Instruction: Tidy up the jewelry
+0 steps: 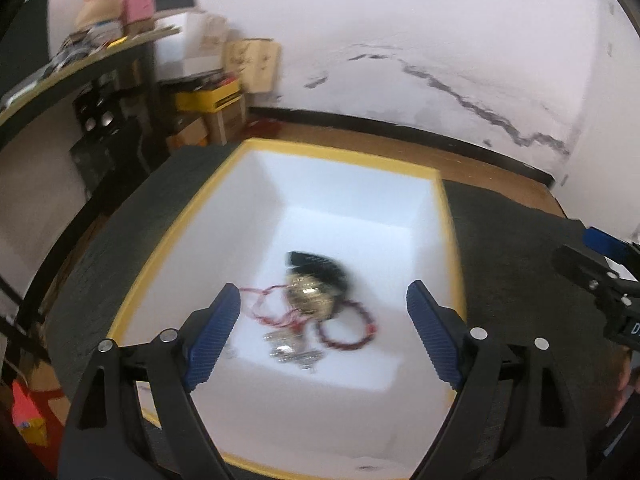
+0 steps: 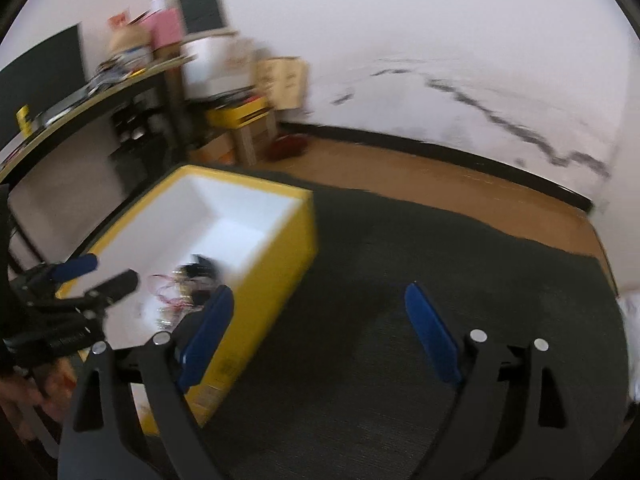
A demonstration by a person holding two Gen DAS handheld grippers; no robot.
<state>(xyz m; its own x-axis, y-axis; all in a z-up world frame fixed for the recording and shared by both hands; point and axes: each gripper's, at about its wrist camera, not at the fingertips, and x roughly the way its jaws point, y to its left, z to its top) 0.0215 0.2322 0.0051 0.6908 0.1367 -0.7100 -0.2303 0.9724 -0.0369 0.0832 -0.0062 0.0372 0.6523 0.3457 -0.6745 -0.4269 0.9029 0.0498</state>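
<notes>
Yellow box (image 1: 440,200), white-lined, on dark mat (image 2: 400,280) — holds jewelry pile (image 1: 310,300): gold piece, red cords, red bracelet (image 1: 346,330), silver item, tangled and touching.
Left gripper (image 1: 324,312) above pile, fingers wide, empty.
Right gripper (image 2: 320,320) over mat, wide, empty.
Risk — cords snagging, dragging several pieces out together.

White wall (image 1: 400,40) marked by a dark jagged crack (image 1: 480,100), black baseboard (image 2: 440,148), wooden floor (image 2: 400,172), cluttered desk (image 2: 80,92) at left, stacked cardboard boxes (image 1: 224,116) in the corner
</notes>
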